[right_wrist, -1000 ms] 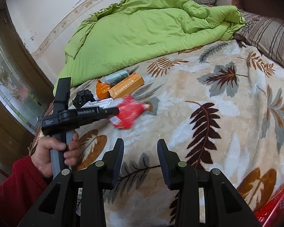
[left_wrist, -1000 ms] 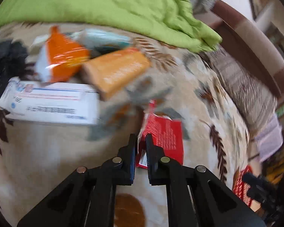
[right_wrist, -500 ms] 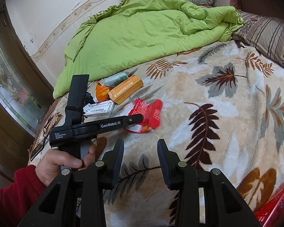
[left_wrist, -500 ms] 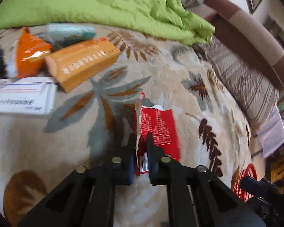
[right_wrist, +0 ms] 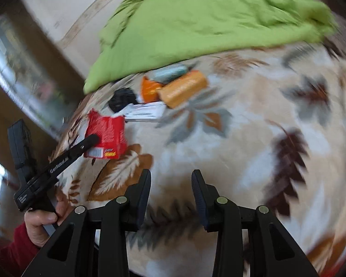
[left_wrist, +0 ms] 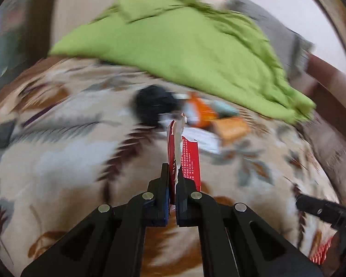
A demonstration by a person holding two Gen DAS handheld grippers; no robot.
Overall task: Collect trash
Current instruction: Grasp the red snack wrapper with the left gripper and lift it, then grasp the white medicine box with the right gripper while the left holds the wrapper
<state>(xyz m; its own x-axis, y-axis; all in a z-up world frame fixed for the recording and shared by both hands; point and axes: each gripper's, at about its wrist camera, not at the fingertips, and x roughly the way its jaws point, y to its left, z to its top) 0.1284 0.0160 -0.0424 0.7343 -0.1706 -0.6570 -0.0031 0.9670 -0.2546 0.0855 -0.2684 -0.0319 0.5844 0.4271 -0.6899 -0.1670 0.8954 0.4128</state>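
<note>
My left claw (left_wrist: 171, 191) grips the torn red wrapper (left_wrist: 184, 159), lifted off the bed (right_wrist: 253, 138); right claw (right_wrist: 171, 198) stands partly open, empty. Next: carry it binward, probably rightward.

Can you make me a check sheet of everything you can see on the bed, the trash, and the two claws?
Surface: leaf-patterned blanket covering the bed.
Job's things: torn red wrapper pinched in the left claw; orange box, orange packet, white box, pale teal packet and a crumpled black item lie clustered together on the blanket.
Clutter: rumpled green quilt at the far end.
Grippers: left claw shut on the wrapper; right claw open, nothing between its fingers.
Cables: nothing seen.
Surroundings: red basket at the picture's lower right edge; pale wall; hand with a red sleeve.
</note>
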